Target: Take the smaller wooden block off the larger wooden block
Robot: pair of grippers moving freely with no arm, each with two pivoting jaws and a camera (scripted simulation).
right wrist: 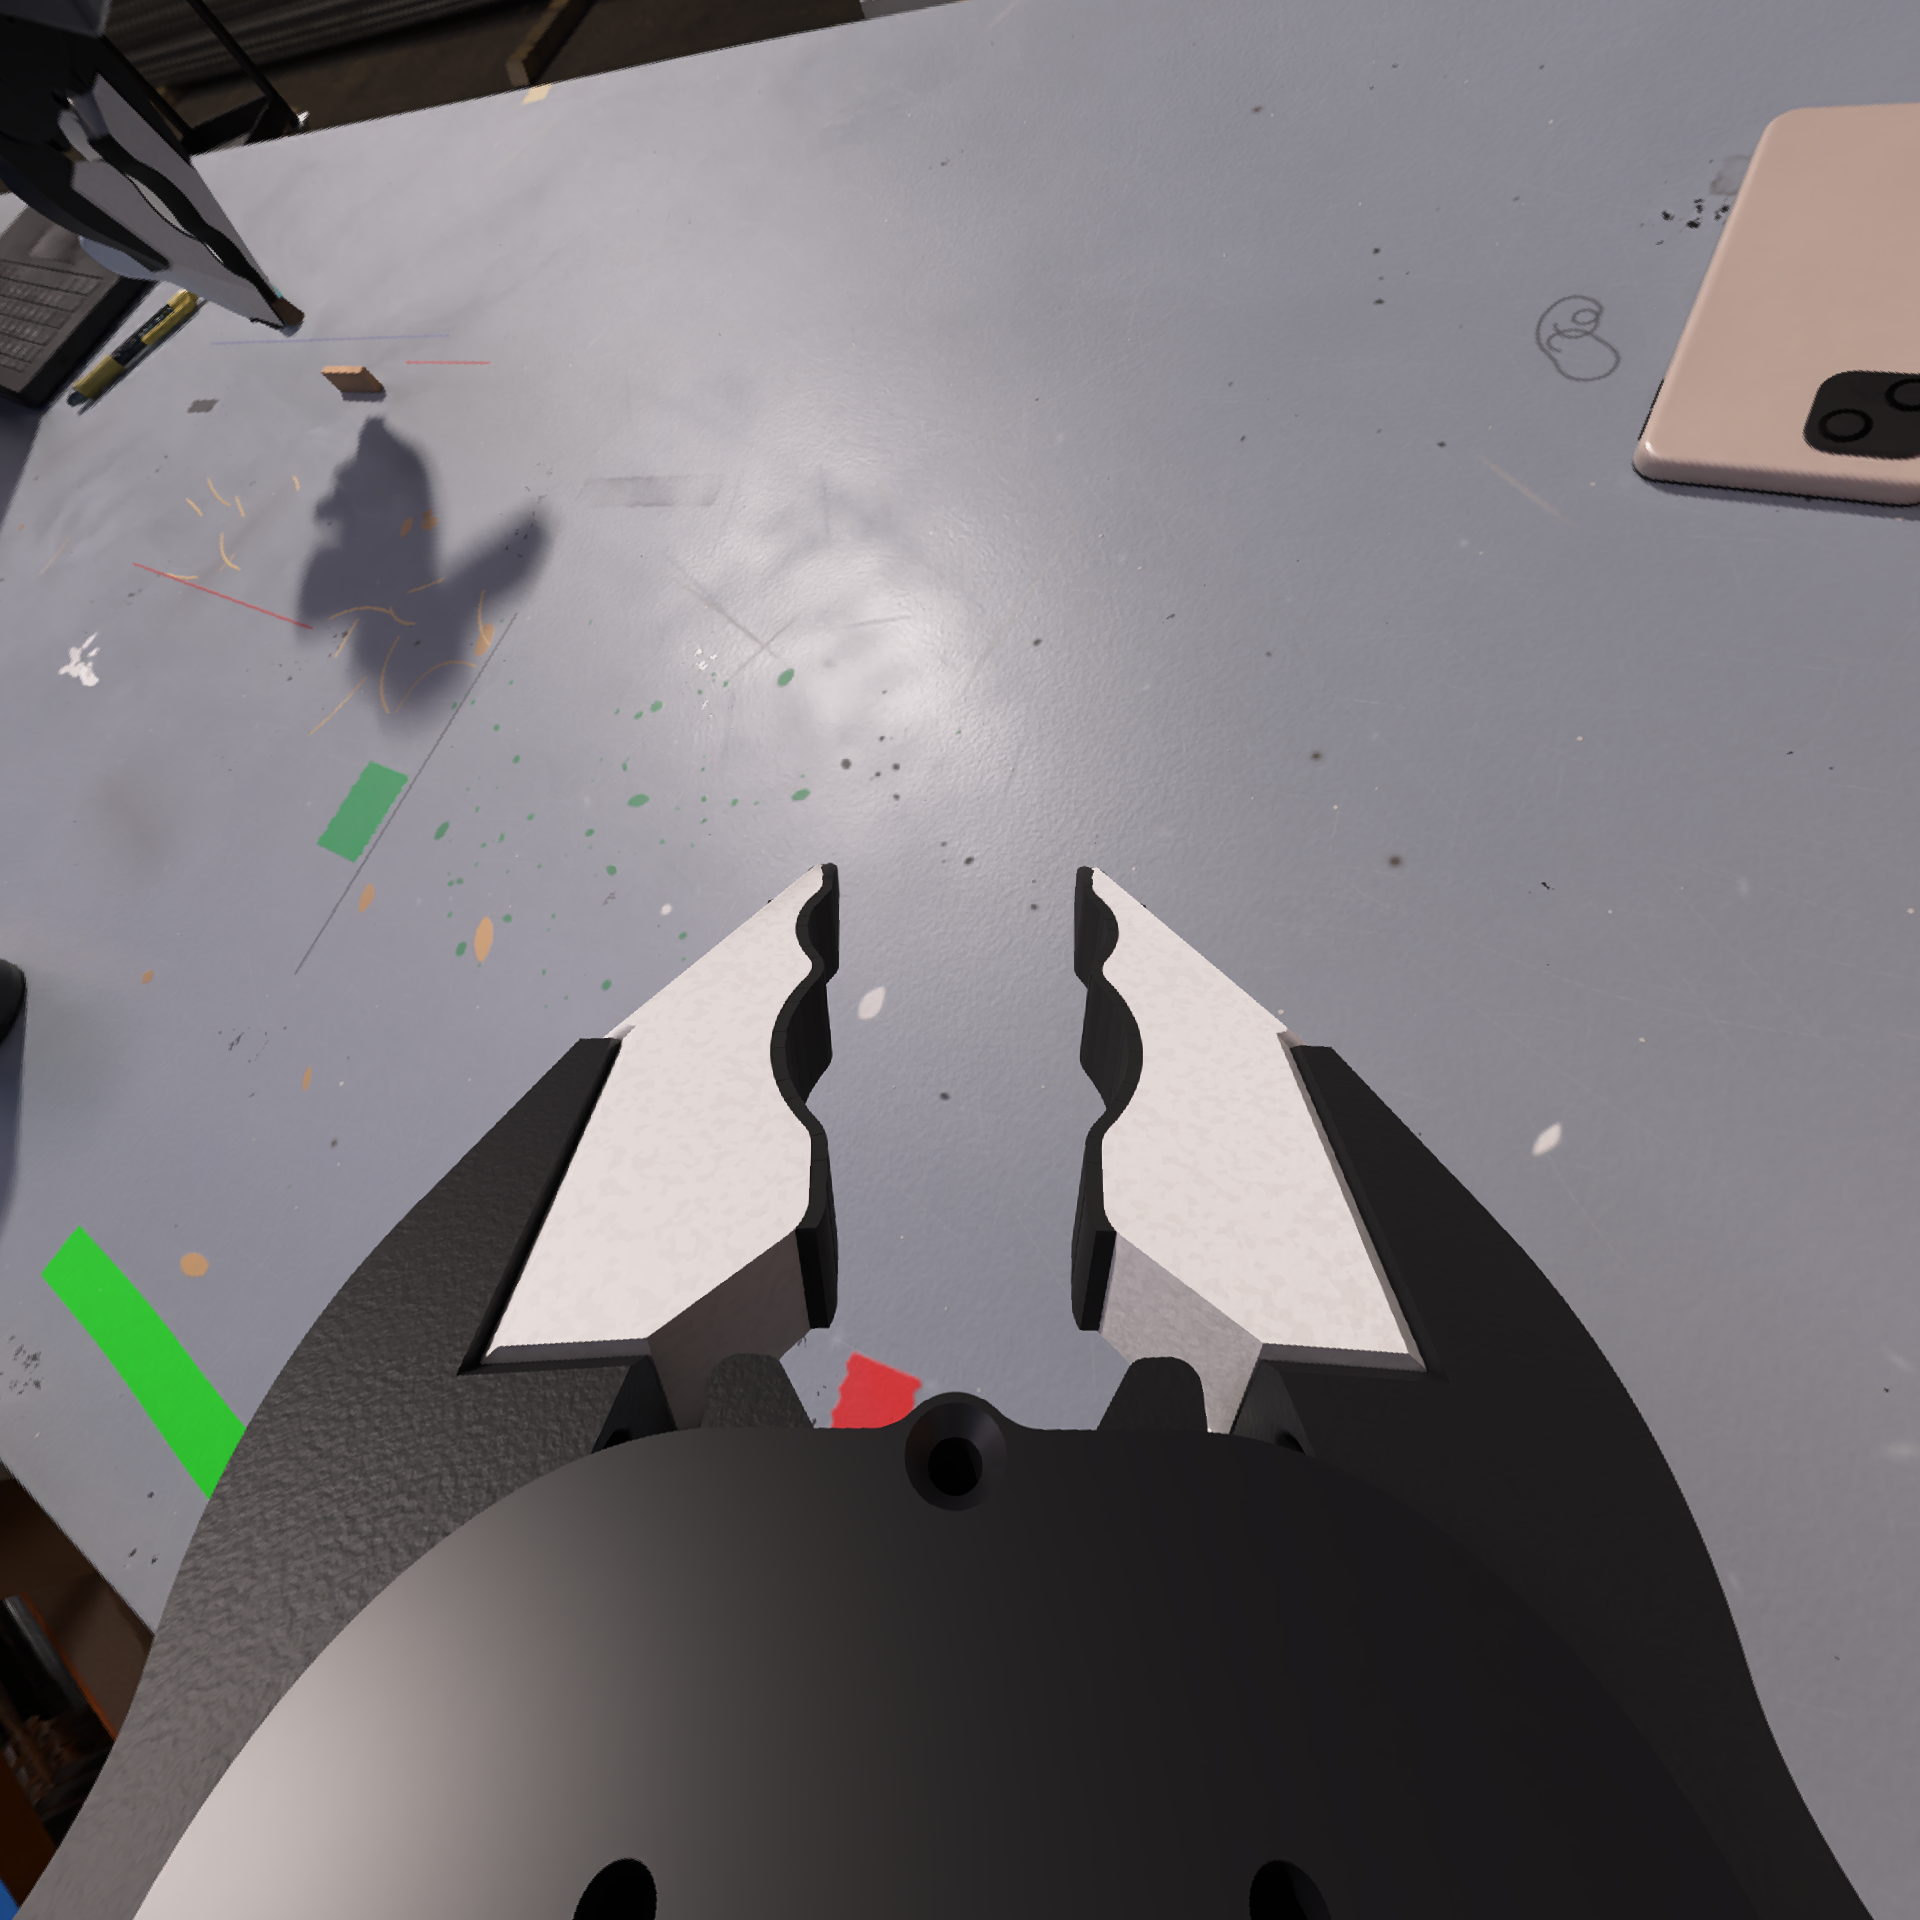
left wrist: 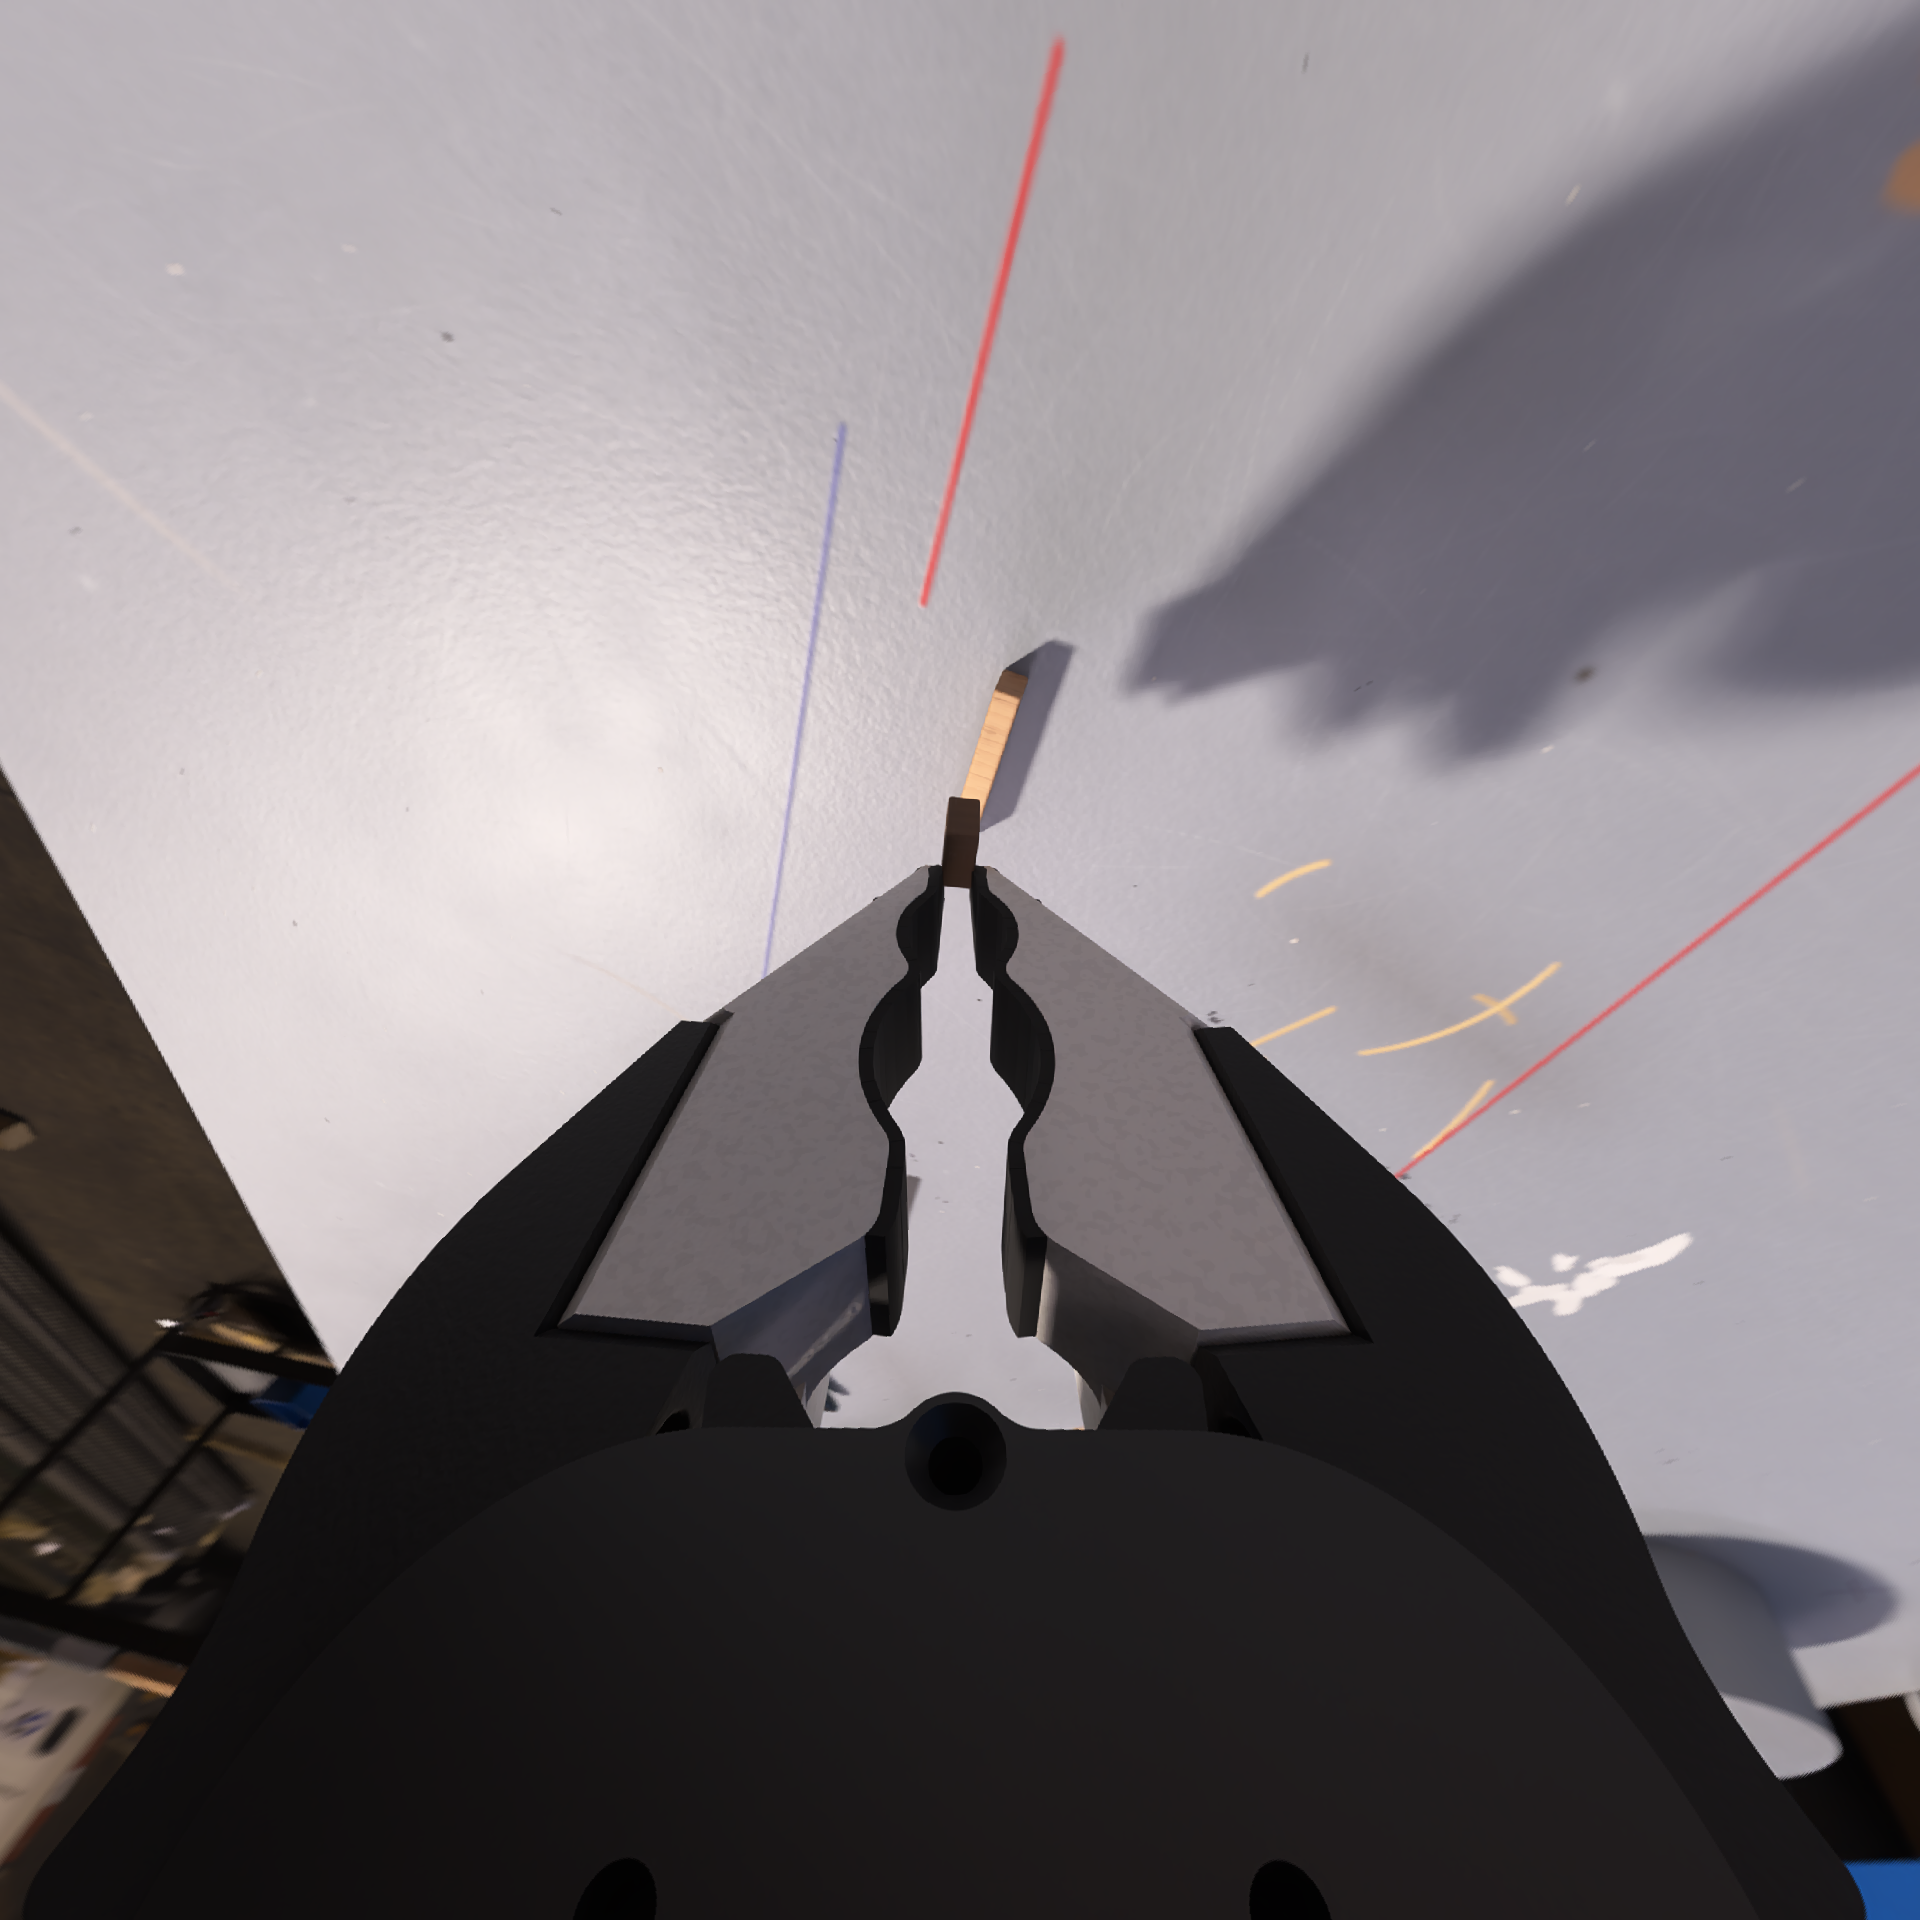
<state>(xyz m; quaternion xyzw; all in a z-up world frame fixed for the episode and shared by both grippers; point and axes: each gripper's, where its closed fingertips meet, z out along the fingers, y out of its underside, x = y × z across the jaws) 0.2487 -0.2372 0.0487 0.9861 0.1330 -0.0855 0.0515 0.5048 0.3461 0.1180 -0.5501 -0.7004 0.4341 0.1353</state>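
In the left wrist view, my left gripper [left wrist: 960, 878] is shut on the smaller wooden block [left wrist: 962, 836], a dark brown piece that sticks out past the fingertips. It is held clear of the larger wooden block [left wrist: 995, 738], a pale flat piece lying on the grey table beyond. In the right wrist view, the left gripper [right wrist: 283, 310] shows far off at upper left with the small block [right wrist: 291, 312] at its tip, above and left of the larger block [right wrist: 353, 380]. My right gripper [right wrist: 954, 878] is open and empty over the table's middle.
A pink phone [right wrist: 1797, 312] lies face down at the table's far right. A dark keyboard-like device [right wrist: 42, 312] and a yellow pen [right wrist: 135, 348] lie at the far left edge. Green tape strips [right wrist: 362, 810], a red patch [right wrist: 875, 1392] and paint flecks mark the grey table [right wrist: 1143, 520].
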